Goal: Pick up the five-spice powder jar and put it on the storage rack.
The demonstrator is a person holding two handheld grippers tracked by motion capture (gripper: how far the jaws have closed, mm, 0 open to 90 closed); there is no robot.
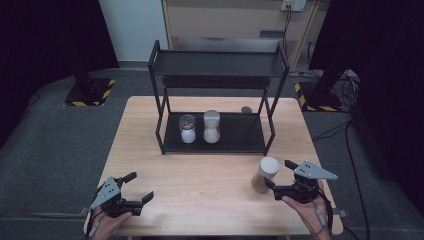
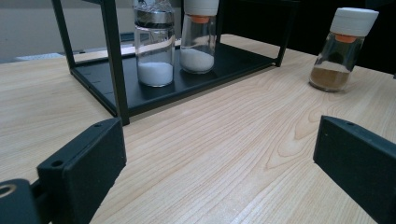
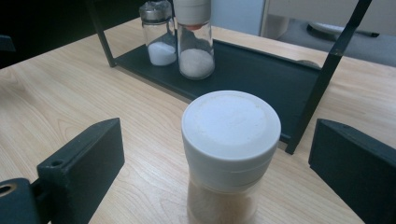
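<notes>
Jar [image 1: 265, 175]: upright on the surface [image 1: 200, 195], front right, before the rack [image 1: 215, 135]
Right gripper [image 1: 281, 177]: wide open, jaws either side of the jar, not touching
Left gripper [image 1: 140, 187]: wide open, empty, front left

A black two-tier rack [image 1: 270, 127] stands on the wooden bench [image 1: 145, 150], its lower shelf holding a metal-capped shaker [image 1: 187, 128] beside a white-capped jar [image 1: 211, 127].
</notes>
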